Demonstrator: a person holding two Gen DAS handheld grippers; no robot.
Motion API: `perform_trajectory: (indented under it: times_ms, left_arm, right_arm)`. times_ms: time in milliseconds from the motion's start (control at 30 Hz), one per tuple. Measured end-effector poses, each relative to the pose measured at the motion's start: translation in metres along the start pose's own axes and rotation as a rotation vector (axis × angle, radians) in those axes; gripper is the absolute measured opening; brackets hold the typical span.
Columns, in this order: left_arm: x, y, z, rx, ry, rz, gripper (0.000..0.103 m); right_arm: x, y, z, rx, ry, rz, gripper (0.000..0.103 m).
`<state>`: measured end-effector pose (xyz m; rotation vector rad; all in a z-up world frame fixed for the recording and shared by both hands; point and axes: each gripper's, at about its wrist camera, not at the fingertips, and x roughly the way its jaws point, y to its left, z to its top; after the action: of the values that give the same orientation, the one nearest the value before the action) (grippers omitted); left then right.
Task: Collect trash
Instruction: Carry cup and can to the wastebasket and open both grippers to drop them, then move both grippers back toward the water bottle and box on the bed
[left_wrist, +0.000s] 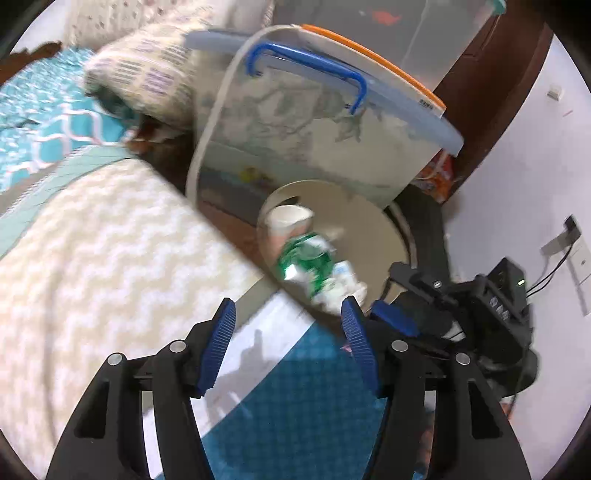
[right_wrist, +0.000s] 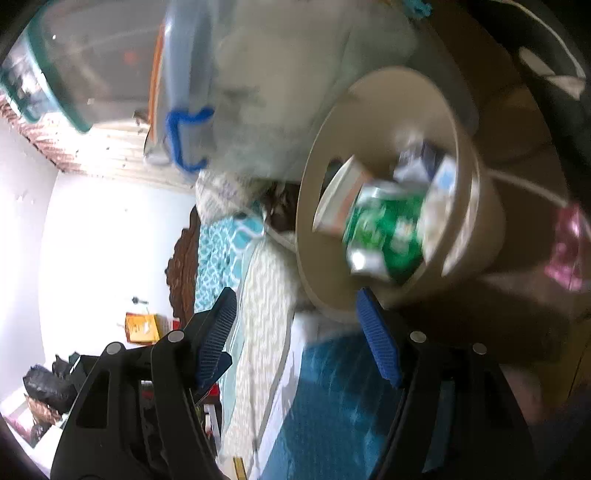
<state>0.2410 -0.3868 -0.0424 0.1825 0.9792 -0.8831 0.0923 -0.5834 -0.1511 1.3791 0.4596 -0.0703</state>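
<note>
A round beige bin (left_wrist: 384, 236) lies tipped with its mouth toward me, beside the bed. Inside it are a white paper cup (left_wrist: 290, 221), a blurred green-and-silver can (left_wrist: 306, 264) and crumpled white scraps (left_wrist: 351, 280). My left gripper (left_wrist: 290, 332) stands open just short of the bin's mouth, with nothing between its blue pads. One blue pad (left_wrist: 393, 317) of the right gripper shows beside it. In the right wrist view the bin (right_wrist: 306, 221) holds the can (right_wrist: 388, 229), the cup (right_wrist: 340, 199) and wrappers (right_wrist: 424, 162). My right gripper (right_wrist: 297, 328) is open and empty below the rim.
A clear storage box (left_wrist: 314, 133) with a blue handle and orange-edged lid stands behind the bin. The bed's chevron blanket (left_wrist: 92, 258) is on the left and a teal cloth (left_wrist: 295, 406) lies under the grippers. A pink wrapper (right_wrist: 569, 243) lies to the right of the bin.
</note>
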Motion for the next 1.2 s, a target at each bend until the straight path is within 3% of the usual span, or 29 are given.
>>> perform_trajectory:
  times_ms: [133,233,333,433,633,900,1200]
  left_arm:
    - [-0.028,0.011,-0.034,-0.006,-0.022,0.098,0.057]
    - [-0.051,0.029,-0.056,-0.032,-0.036,0.165,0.057]
    - [-0.07,0.048,-0.077,-0.067,-0.041,0.242,0.057]
    - [-0.094,0.069,-0.102,-0.118,-0.05,0.297,0.057]
    - [-0.137,0.096,-0.142,-0.176,-0.08,0.381,0.057]
    - [-0.188,0.133,-0.188,-0.243,-0.13,0.506,0.057]
    - [-0.223,0.181,-0.234,-0.385,-0.149,0.544,0.057]
  right_arm:
    - [-0.001,0.012,-0.044,-0.06,0.033,-0.018,0.069]
    - [-0.014,0.037,-0.07,-0.227,-0.047,-0.108,0.069]
    - [-0.018,0.049,-0.091,-0.242,-0.009,-0.081,0.069]
    - [-0.015,0.068,-0.12,-0.341,0.003,-0.104,0.069]
    - [0.002,0.1,-0.181,-0.517,0.093,-0.113,0.069]
    - [0.027,0.128,-0.246,-0.642,0.218,-0.101,0.069]
    - [0.058,0.147,-0.303,-0.74,0.341,-0.107,0.069]
